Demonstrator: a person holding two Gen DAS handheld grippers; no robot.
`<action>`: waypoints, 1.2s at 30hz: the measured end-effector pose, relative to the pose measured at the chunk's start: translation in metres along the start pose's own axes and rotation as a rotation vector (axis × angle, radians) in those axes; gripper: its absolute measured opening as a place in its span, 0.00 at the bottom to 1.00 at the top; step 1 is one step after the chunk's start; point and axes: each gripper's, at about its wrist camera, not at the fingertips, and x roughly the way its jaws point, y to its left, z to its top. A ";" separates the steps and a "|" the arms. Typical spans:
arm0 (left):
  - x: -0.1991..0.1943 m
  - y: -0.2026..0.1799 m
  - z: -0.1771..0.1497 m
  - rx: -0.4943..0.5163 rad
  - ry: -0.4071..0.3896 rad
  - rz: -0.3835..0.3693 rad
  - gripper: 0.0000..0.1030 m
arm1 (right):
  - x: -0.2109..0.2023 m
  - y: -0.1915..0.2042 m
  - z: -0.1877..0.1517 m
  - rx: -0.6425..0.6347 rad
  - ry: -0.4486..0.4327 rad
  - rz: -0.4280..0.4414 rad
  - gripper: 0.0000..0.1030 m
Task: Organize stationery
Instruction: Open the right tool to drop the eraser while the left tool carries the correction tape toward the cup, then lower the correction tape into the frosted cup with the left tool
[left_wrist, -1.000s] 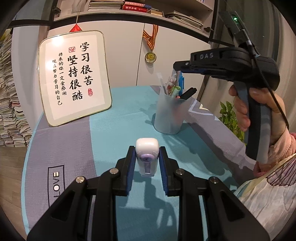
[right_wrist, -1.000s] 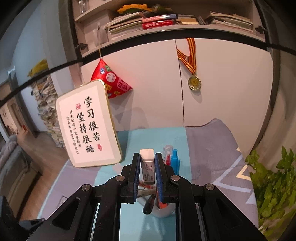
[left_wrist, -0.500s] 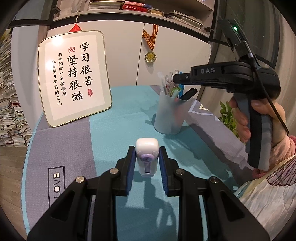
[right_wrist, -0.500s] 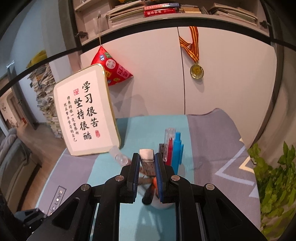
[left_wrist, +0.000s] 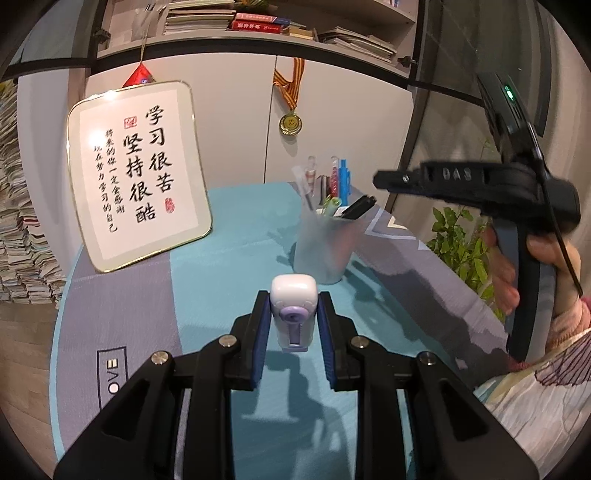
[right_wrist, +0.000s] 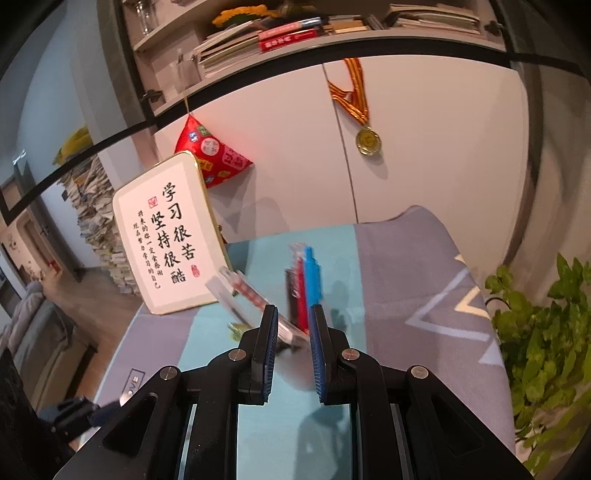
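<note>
I judge the tidying well along but not finished. A frosted cup (left_wrist: 322, 254) stands on the counter (left_wrist: 221, 266), already stocked with pens (left_wrist: 342, 177) and a black marker (left_wrist: 357, 207) leaning over its rim. One piece is left outside it: a small white and purple correction tape (left_wrist: 294, 291), which my left tongs (left_wrist: 294, 301) grip by its sides, upright, above the teal cloth and nearer to me than the cup. It goes into the cup next, I reckon. My right tongs (right_wrist: 294, 311) are drawn in narrow, and I make out nothing pinched between the pads; through the gap I see only blurred pens beyond.

The left camera gives me the whole layout: the cup from the side, the right tool from outside with its tip level above and just right of the cup's mouth, and the hand (left_wrist: 506, 275) wrapped around its grip. It cannot show me the inside of those right tongs. The right camera does, looking straight down the pads, and shows the pens from close above, smeared. It misses the correction tape and most of the cup's body, which the tool hides.
</note>
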 end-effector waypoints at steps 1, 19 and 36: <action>0.000 -0.003 0.002 0.005 -0.004 0.000 0.23 | -0.002 -0.002 -0.002 0.005 -0.001 0.000 0.17; -0.007 -0.049 0.073 0.048 -0.149 0.026 0.23 | -0.025 -0.042 -0.057 -0.008 0.060 0.002 0.17; 0.053 -0.068 0.110 0.014 -0.095 0.024 0.23 | -0.028 -0.068 -0.075 0.035 0.053 0.060 0.17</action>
